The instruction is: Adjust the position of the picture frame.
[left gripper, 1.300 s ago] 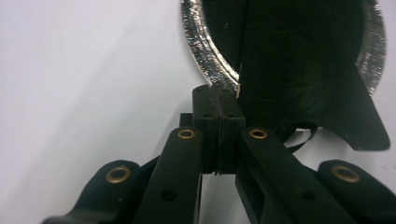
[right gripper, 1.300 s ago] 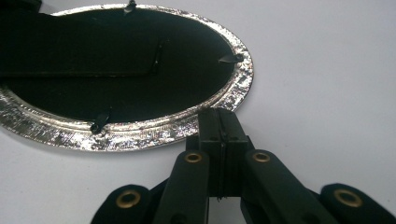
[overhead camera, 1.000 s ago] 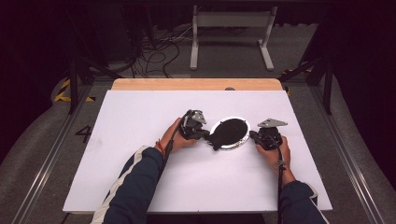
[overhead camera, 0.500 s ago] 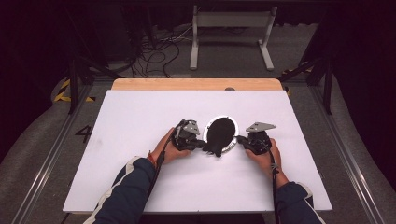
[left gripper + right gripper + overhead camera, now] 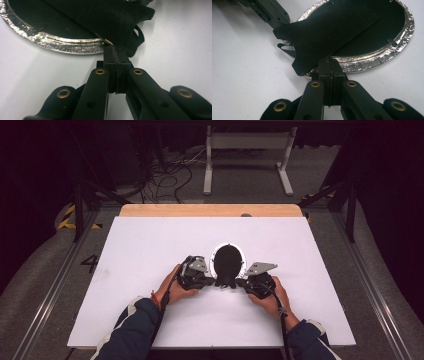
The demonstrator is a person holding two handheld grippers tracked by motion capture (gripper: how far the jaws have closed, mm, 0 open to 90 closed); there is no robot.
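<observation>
Black cloth [image 5: 227, 266] lies over a silver-rimmed round tray [image 5: 243, 262] near the middle of my white desk [image 5: 150, 245], its near edge spilling off the rim toward me. My left tool [image 5: 212, 281] is clenched on that cloth's edge at the tray's near left, and my right tool [image 5: 241, 282] is clenched on it from the near right. Both hands rest low on the desk, tools pointing inward at each other.

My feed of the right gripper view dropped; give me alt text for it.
The right claw, jaws shut, meets the near edge of a black stand flap on the back of an oval silver picture frame lying on the white table.
</observation>
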